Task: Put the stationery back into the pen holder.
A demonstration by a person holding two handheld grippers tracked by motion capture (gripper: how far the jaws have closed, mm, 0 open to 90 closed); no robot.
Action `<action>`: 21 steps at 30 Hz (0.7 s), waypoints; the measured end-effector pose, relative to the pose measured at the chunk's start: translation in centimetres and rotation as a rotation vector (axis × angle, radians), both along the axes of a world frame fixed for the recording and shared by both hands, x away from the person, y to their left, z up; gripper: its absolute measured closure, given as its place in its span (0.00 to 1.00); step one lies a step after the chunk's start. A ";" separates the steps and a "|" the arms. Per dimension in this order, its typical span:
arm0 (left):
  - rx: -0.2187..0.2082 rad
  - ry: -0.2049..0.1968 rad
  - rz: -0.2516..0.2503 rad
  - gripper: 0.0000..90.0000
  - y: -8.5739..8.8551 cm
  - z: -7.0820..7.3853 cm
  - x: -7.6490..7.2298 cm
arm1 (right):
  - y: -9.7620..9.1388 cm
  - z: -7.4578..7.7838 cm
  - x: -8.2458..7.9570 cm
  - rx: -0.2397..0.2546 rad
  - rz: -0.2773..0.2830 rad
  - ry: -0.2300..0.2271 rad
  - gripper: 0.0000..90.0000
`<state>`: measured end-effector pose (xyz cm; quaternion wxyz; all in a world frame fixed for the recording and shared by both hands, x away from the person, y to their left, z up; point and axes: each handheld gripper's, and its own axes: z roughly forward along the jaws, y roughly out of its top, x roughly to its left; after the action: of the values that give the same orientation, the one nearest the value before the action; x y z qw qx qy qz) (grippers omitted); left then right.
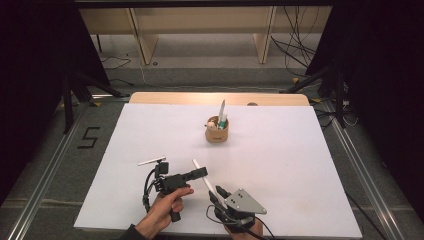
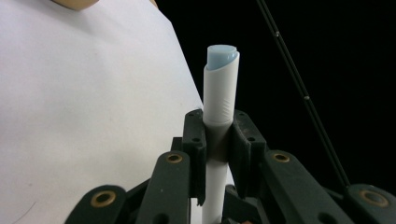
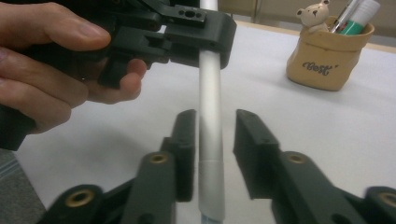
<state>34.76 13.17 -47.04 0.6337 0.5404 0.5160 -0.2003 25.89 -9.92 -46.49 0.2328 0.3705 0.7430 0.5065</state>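
Observation:
A white pen (image 1: 196,164) with a pale blue end (image 2: 222,53) is held slanted above the white table sheet near the front edge. My left gripper (image 1: 201,173), held in a person's hand (image 1: 165,205), points to the right and is shut on the pen's barrel (image 2: 219,93). My right gripper (image 1: 218,192), under its grey plate (image 1: 245,201), points up the table at the pen's lower part. In the right gripper view its jaws (image 3: 215,135) stand open around the pen (image 3: 209,102): the barrel lies against the left pad, and a gap separates it from the right pad.
A tan pen cup (image 1: 217,131) with a small bear figure (image 3: 317,11) and pens inside stands mid-table, farther back. Another thin pen (image 1: 151,160) lies on the sheet beside the left gripper. The white sheet (image 1: 290,160) covers a wooden table (image 1: 200,98).

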 end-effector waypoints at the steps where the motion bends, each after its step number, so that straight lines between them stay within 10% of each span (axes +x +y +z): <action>1: 0.008 -0.012 0.003 0.86 0.0 0.1 0.0 | -0.2 0.0 0.1 0.007 0.008 0.008 0.72; 21: 0.207 -0.216 0.068 0.86 1.1 2.3 2.0 | -3.3 0.4 1.3 -0.003 0.025 0.099 0.42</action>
<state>36.71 14.30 -44.73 0.6329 0.6034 0.4807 -0.0652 27.19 -13.19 -46.06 0.1899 0.3853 0.7591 0.4892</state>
